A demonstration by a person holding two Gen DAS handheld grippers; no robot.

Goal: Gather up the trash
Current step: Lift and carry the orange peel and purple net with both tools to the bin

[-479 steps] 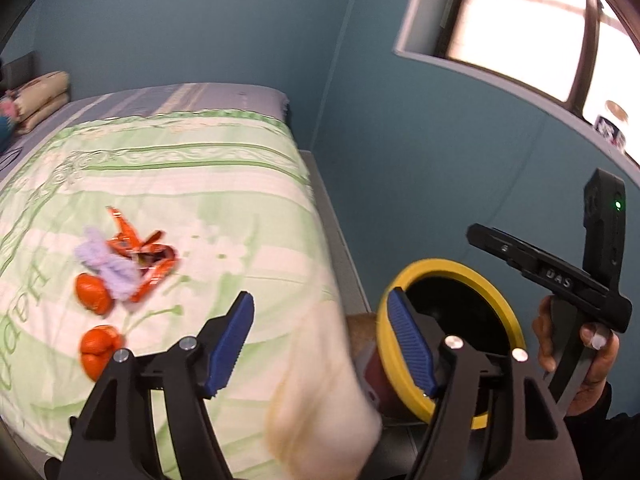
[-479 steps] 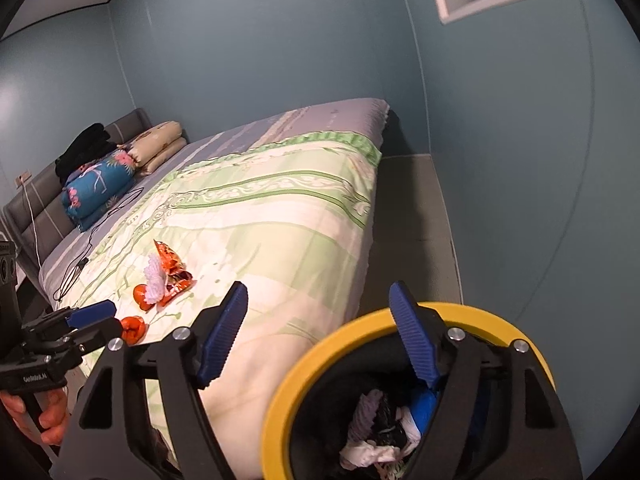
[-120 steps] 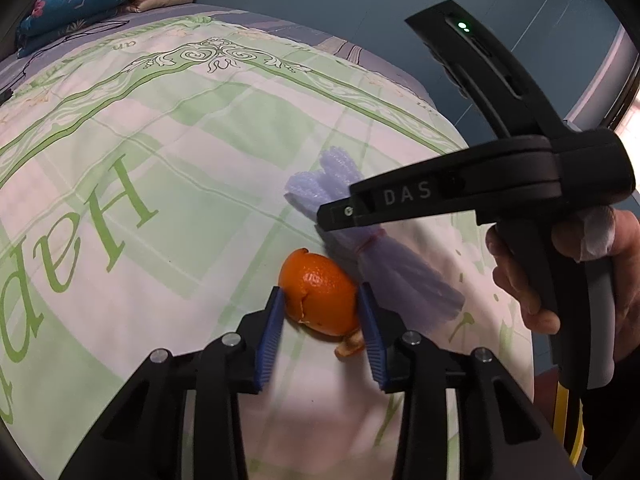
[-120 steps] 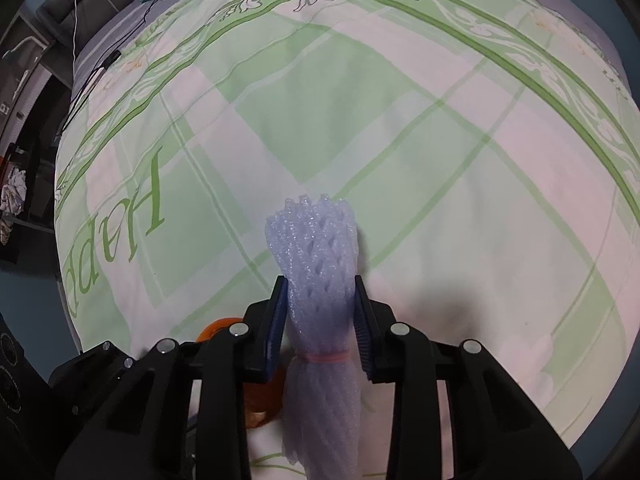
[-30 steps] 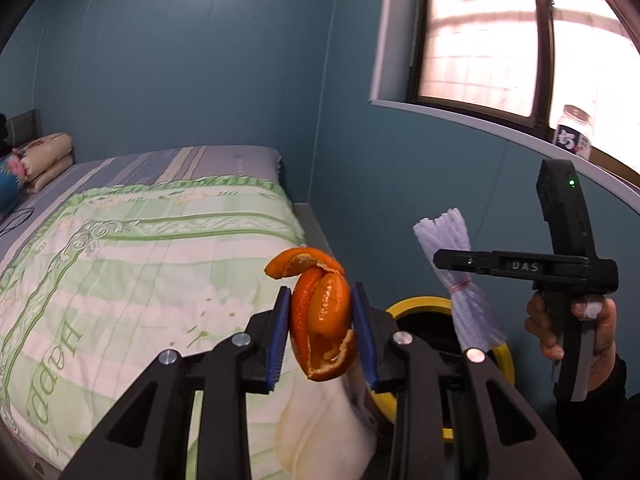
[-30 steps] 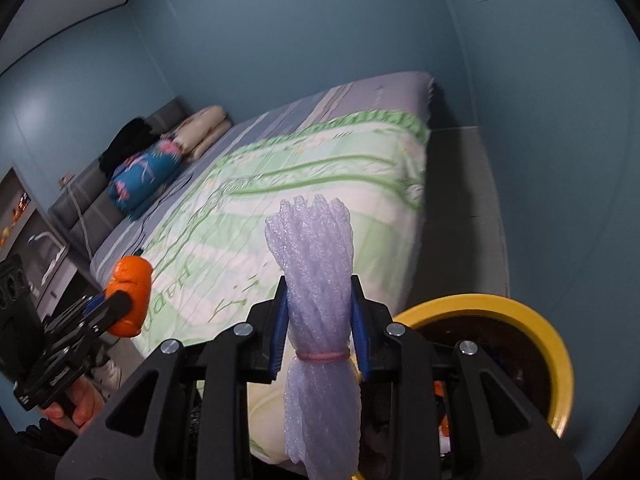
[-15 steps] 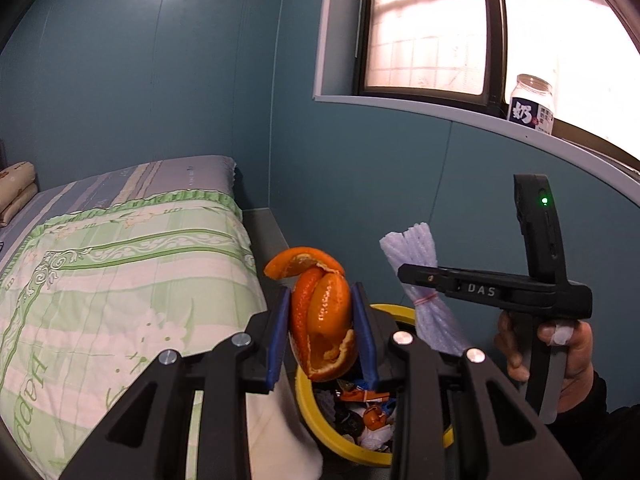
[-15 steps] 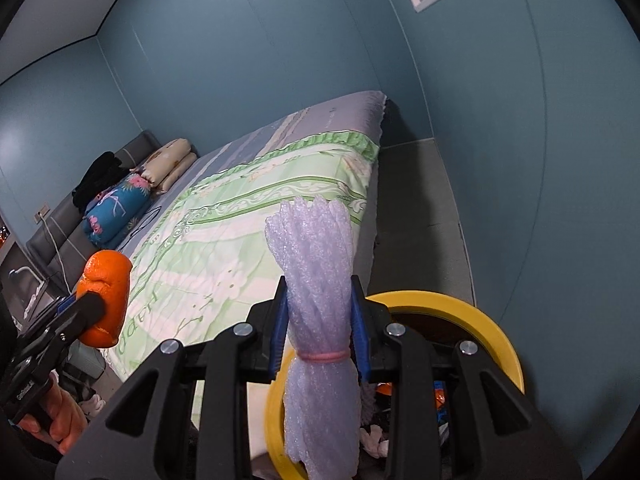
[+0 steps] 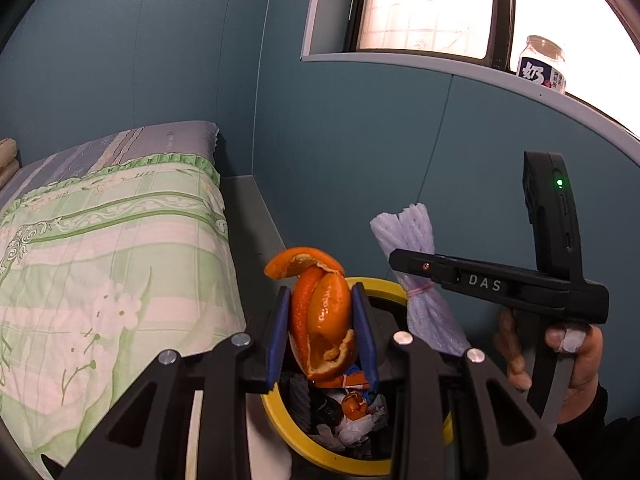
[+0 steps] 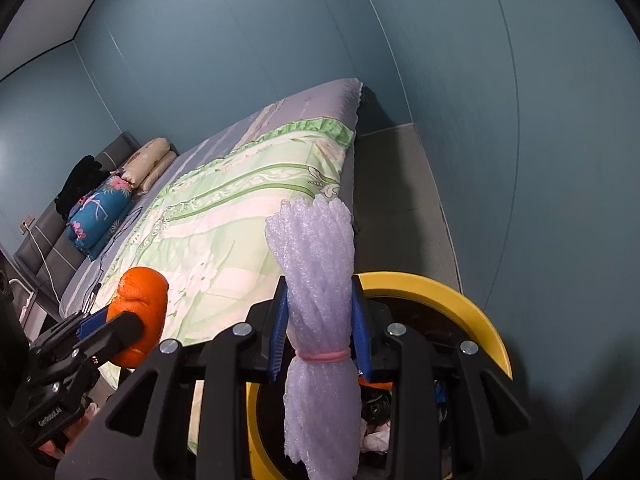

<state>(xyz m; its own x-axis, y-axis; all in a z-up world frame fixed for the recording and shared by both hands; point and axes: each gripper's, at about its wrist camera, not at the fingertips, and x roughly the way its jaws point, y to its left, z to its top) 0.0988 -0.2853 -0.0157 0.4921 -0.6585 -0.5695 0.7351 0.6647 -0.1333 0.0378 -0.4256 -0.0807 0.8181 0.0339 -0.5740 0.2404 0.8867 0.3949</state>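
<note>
The left tongs (image 9: 323,330) are clenched on an orange peel (image 9: 322,322), with a blue pad pressed against each side of the peel. The peel stands upright between the pads, and a curled flap projects from its top. The peel hangs directly above the trash bin (image 9: 378,286), a dark container with a yellow rim. Inside the bin, below the peel, lie crumpled white paper, a further scrap of orange peel and some dark wrappers.

The right tongs (image 10: 318,330) are clenched on a bundle of purple foam netting (image 10: 316,280). A pink rubber band (image 10: 322,356) binds the bundle, just below the level of the pads. The upper part of the bundle rises above the pads, and the lower part hangs down over the bin opening. In the left wrist view the same bundle (image 9: 412,252) is above the far side of the bin rim, and the right hand (image 9: 560,364) grips the tool handle to the right of the bin.

The bin stands on the floor in the gap between the bed (image 9: 100,240) and the blue wall. The bed carries a green and white quilt. Relative to the bin, the pillows (image 10: 148,164) lie at the far end of the bed. A jar (image 9: 542,64) stands on the window sill, above and to the right of the bin.
</note>
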